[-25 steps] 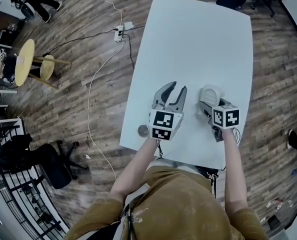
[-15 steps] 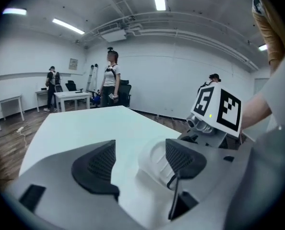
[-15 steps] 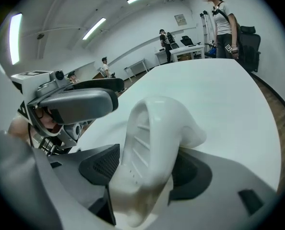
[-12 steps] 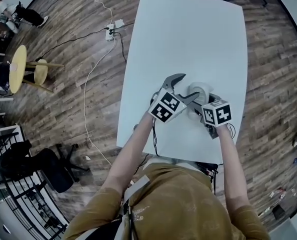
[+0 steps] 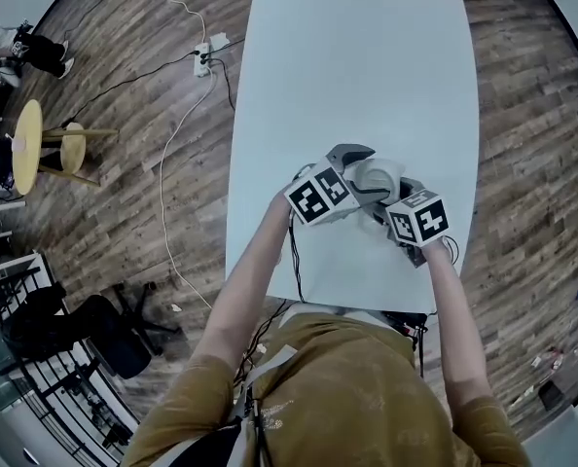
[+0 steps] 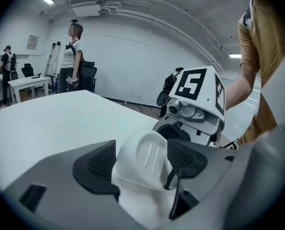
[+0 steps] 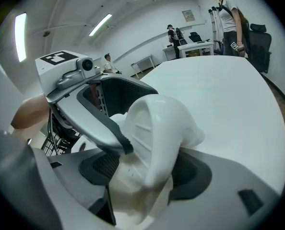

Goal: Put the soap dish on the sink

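Note:
A white soap dish (image 5: 375,175) with ribbed grooves is held a little above the near part of the white table (image 5: 367,47). My right gripper (image 5: 386,198) comes in from the right and is shut on it; in the right gripper view the soap dish (image 7: 157,128) fills the gap between the pads of the right gripper (image 7: 147,169). My left gripper (image 5: 365,175) reaches in from the left. Its jaws have just been opening and now straddle the soap dish (image 6: 145,159), one pad on each side, with no clear press. The right gripper's marker cube (image 6: 197,87) sits just behind the dish.
The table's near edge lies just under my forearms, and a black cable (image 5: 294,261) hangs over it. Left of the table on the wooden floor are a power strip (image 5: 201,58) with cords and a round yellow stool (image 5: 26,144). People (image 6: 73,56) stand far off.
The left gripper swung right and down from beside the dish and opened wide around it. The right gripper barely moved, still holding the dish.

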`<state>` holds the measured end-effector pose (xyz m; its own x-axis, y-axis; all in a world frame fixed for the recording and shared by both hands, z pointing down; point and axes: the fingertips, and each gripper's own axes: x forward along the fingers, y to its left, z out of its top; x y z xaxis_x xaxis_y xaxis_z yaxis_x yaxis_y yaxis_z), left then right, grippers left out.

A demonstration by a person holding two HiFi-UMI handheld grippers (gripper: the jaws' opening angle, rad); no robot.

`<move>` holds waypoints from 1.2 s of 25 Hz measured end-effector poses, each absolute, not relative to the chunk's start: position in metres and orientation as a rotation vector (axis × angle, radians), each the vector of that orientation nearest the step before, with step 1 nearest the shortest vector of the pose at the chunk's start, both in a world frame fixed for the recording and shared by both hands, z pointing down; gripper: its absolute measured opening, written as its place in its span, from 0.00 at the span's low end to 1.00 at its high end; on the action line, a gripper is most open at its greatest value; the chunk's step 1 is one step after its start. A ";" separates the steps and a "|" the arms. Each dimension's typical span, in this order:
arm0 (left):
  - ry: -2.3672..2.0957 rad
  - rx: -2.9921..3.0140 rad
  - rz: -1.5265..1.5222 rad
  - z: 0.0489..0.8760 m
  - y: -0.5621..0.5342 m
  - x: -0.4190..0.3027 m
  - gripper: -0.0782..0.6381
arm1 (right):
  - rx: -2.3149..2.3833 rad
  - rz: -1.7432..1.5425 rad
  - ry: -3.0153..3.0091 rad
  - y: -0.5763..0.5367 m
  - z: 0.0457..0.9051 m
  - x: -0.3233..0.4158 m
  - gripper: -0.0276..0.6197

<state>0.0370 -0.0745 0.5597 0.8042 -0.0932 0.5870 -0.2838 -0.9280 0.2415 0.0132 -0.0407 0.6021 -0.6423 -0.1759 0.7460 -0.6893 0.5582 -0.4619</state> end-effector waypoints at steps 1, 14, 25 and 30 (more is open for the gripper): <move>-0.271 2.675 0.859 0.562 -0.074 0.040 0.58 | 0.686 1.017 -2.143 -0.040 0.602 0.013 0.51; -0.169 2.673 0.988 0.577 -0.072 0.049 0.51 | 0.671 1.091 -2.148 -0.036 0.604 0.020 0.51; -0.195 2.641 0.897 0.571 -0.077 0.044 0.50 | 0.716 0.932 -2.119 -0.039 0.598 0.025 0.51; -0.233 2.632 0.966 0.579 -0.081 0.035 0.41 | 0.801 0.817 -2.075 -0.046 0.596 0.051 0.51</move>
<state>0.0348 -0.0812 0.5788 0.7571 -0.0403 0.6521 -0.2615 -0.9333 0.2460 0.0510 -0.0457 0.5964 -0.5201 -0.2673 0.8112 -0.7486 0.6000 -0.2823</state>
